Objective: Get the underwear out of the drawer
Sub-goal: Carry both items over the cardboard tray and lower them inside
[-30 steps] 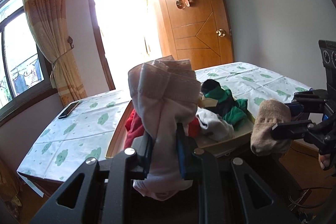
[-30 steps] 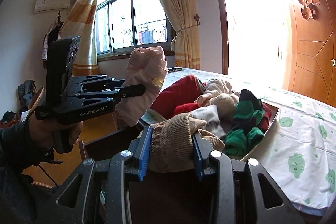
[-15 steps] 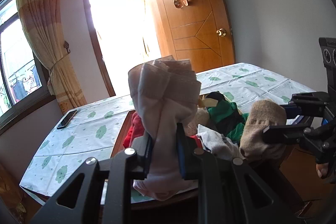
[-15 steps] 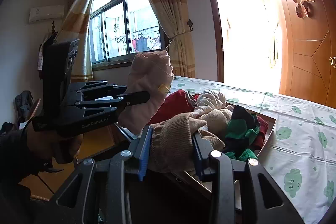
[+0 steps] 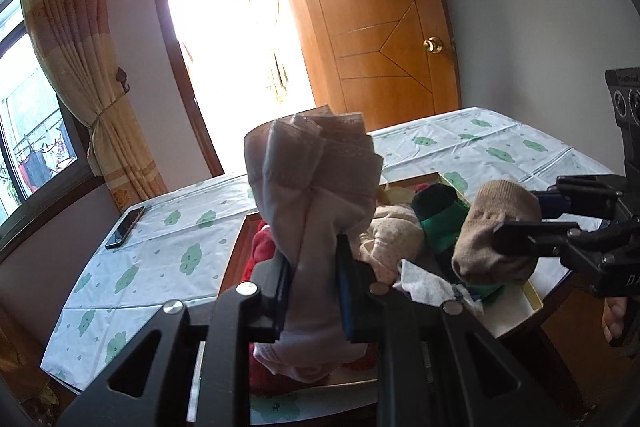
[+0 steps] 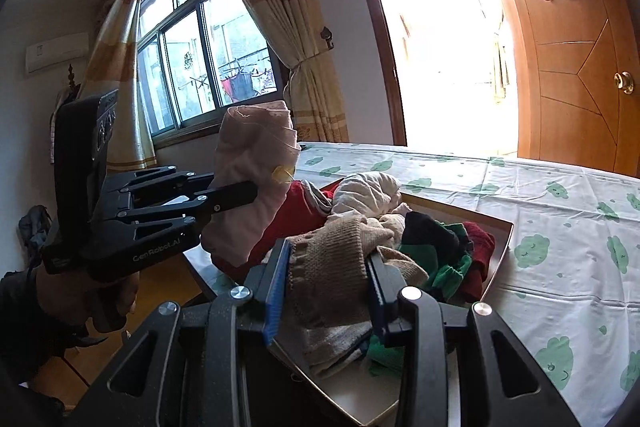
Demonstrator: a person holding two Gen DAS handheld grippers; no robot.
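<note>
My left gripper (image 5: 312, 267) is shut on a pale pink piece of underwear (image 5: 316, 195) and holds it up above the drawer; it also shows in the right wrist view (image 6: 248, 183). My right gripper (image 6: 326, 275) is shut on a tan knitted garment (image 6: 332, 267), seen from the left wrist view (image 5: 496, 231) at the right. The drawer (image 6: 500, 247) lies on the table and holds a heap of clothes: red (image 6: 296, 215), cream (image 6: 368, 191), and green and black (image 6: 436, 247).
The table has a white cloth with green clouds (image 6: 560, 211). A black phone (image 5: 125, 233) lies on its far left. A window with curtains (image 6: 280, 27) and a wooden door (image 5: 380, 39) stand behind. Wooden floor lies beside the table.
Both grippers have moved forward and over the drawer, still holding their garments. The drawer and table now sit lower and closer in both views.
</note>
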